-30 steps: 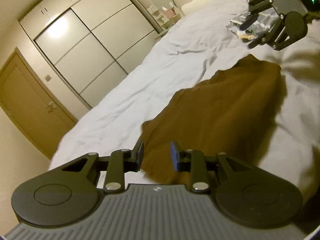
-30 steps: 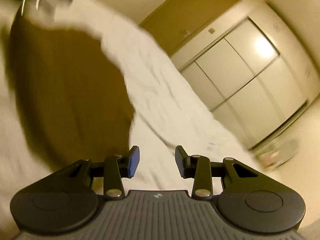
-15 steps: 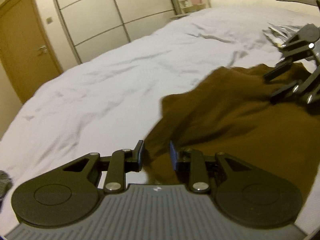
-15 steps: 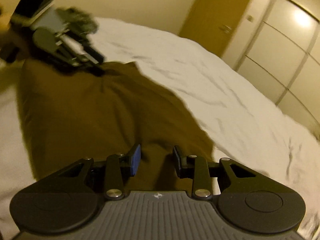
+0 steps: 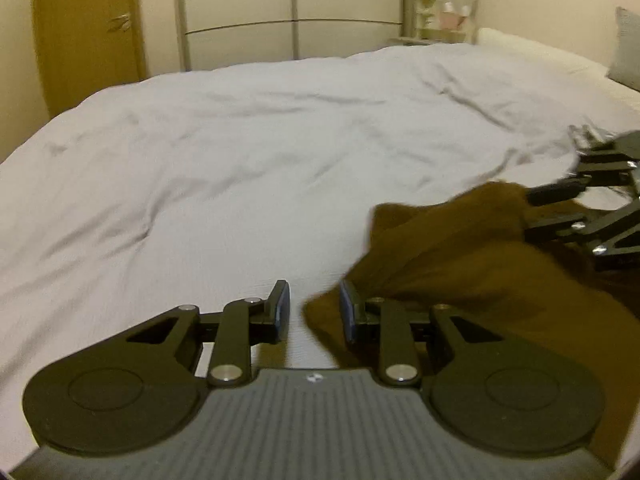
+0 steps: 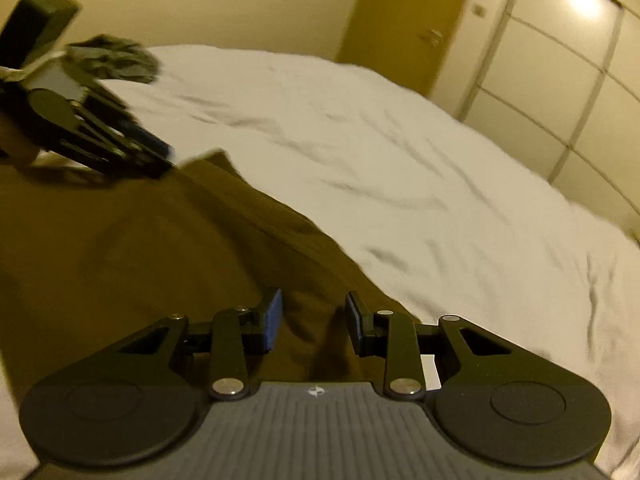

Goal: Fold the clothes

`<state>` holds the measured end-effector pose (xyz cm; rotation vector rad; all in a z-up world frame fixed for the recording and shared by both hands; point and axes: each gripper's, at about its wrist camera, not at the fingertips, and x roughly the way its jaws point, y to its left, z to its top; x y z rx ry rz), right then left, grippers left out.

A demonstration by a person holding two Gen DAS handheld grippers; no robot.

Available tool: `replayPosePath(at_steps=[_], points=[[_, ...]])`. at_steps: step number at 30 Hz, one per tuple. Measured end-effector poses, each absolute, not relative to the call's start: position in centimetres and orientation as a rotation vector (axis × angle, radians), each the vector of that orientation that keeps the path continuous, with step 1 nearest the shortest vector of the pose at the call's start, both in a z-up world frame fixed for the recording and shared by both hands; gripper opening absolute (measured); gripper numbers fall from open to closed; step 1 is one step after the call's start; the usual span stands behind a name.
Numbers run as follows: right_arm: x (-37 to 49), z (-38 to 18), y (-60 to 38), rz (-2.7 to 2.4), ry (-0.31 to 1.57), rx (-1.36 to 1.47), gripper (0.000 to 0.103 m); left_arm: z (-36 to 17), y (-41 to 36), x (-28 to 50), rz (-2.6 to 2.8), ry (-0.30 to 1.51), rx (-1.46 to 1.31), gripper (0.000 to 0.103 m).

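- Left wrist view: brown garment (image 5: 460, 264) lies on the bed (image 5: 240, 160), right of centre, bunched and ridged along its near edge; one corner pokes up beside the left gripper (image 5: 314, 312).
- Left gripper's jaws are spread, nothing between them. The garment corner touches or sits just inside the right-hand jaw; motion blur, cannot tell whether there is contact.
- Right wrist view: same garment (image 6: 140, 260) covers the lower left of the frame, edge running diagonally against the white sheet. The right gripper (image 6: 314, 322) hovers over the cloth, jaws released and apart, gripping nothing.
- Handling, my read: soft, light, limp fabric. No stiffness, so it will drape and sag from any pinch point; it should not slip much from the blue pads (image 6: 274, 320).
- Where to take hold: a corner or hem at each gripper, at matching points on one edge, so the fold comes over flat. Pinch one layer only; the ridges suggest doubled cloth.
- Risk: the sheet is loose too, so a low pinch could catch it.
- Outward: dark crumpled item (image 6: 116, 58) on the far bed, well apart; wardrobe (image 5: 288, 4) and door (image 5: 86, 28) behind.
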<state>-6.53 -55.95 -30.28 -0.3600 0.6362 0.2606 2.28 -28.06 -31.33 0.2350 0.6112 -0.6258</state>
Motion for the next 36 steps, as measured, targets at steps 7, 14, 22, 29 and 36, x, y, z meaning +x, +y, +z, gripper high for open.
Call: replayPosePath(at_steps=[7, 14, 22, 29, 36], points=[[-8.9, -28.3, -62.4, 0.183, 0.646, -0.123, 0.039, -31.0, -21.9, 2.6, -0.585, 0.758, -0.108, 0.028], [-8.0, -29.1, -67.9, 0.216, 0.745, 0.249, 0.042, -33.5, -21.3, 4.2, -0.770, 0.961, -0.465, 0.039], [-5.2, -32.8, -69.3, 0.272, 0.809, 0.521, 0.003, -33.4, -21.1, 4.2, -0.747, 0.903, -0.481, 0.001], [-9.6, -29.0, -68.8, 0.212, 0.615, 0.373, 0.002, -29.1, -22.6, 3.0, -0.821, 0.672, -0.325, 0.001], [-8.9, -31.4, -69.3, 0.114, 0.693, 0.362, 0.025, -31.2, -23.7, 5.4, -0.709, 0.813, -0.267, 0.032]])
